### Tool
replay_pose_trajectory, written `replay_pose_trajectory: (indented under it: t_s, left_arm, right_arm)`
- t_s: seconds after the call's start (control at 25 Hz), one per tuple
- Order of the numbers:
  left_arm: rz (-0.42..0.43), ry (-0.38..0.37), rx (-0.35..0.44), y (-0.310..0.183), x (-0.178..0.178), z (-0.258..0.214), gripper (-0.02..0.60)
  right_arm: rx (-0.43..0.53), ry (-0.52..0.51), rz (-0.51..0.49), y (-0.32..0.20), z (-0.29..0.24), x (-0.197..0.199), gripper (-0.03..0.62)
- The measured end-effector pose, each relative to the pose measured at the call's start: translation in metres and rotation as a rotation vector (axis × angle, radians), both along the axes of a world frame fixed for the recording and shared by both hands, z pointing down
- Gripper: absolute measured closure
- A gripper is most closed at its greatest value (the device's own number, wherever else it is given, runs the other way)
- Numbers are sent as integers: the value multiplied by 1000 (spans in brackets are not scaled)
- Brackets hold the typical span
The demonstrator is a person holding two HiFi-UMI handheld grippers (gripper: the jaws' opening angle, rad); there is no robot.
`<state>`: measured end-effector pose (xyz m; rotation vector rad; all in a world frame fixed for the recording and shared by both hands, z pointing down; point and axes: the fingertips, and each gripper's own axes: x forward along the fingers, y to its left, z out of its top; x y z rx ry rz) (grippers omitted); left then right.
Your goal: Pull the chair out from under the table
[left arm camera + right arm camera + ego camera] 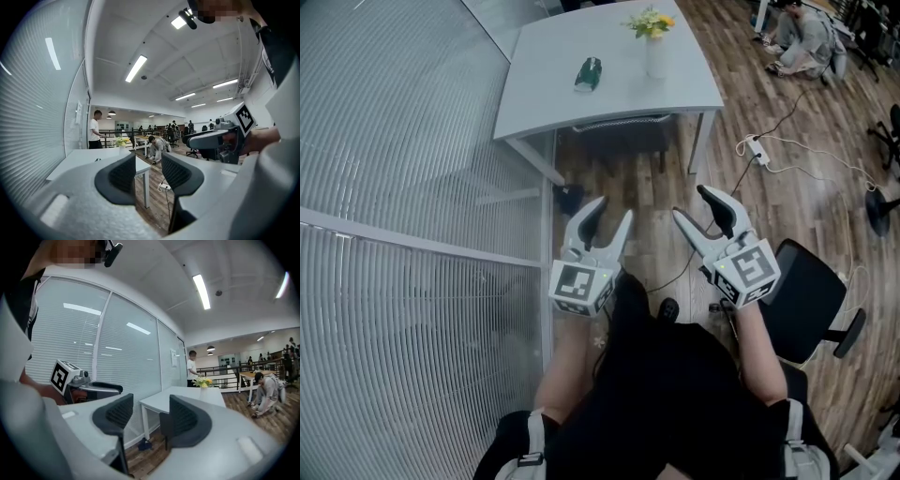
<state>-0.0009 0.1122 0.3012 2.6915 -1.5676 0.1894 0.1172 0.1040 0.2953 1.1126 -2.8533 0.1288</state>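
Observation:
A white table stands ahead by the glass wall. The dark chair is tucked under its near edge, only the top of its mesh back showing. My left gripper and right gripper hover side by side over the wooden floor, well short of the chair, both pointing toward it. Both are open with nothing between their fingers. In the left gripper view the left gripper frames the table. In the right gripper view the right gripper frames the table and a dark chair back.
A vase of flowers and a green object sit on the table. A ribbed glass partition runs along the left. A black office chair stands at my right, with a power strip and cables on the floor. A person crouches far right.

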Motion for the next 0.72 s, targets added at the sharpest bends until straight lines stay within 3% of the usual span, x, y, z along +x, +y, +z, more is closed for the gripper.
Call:
replay_pose_trajectory:
  t_s: [0.36,0.72]
  left_arm:
    - [-15,19,-27,-19,-22,16,416]
    - [6,29,-29,-112,-72,19,420]
  right_arm:
    - [-25,34,-4,-21,15,-14,361]
    - [-35,56,6,-106,15,-65,361]
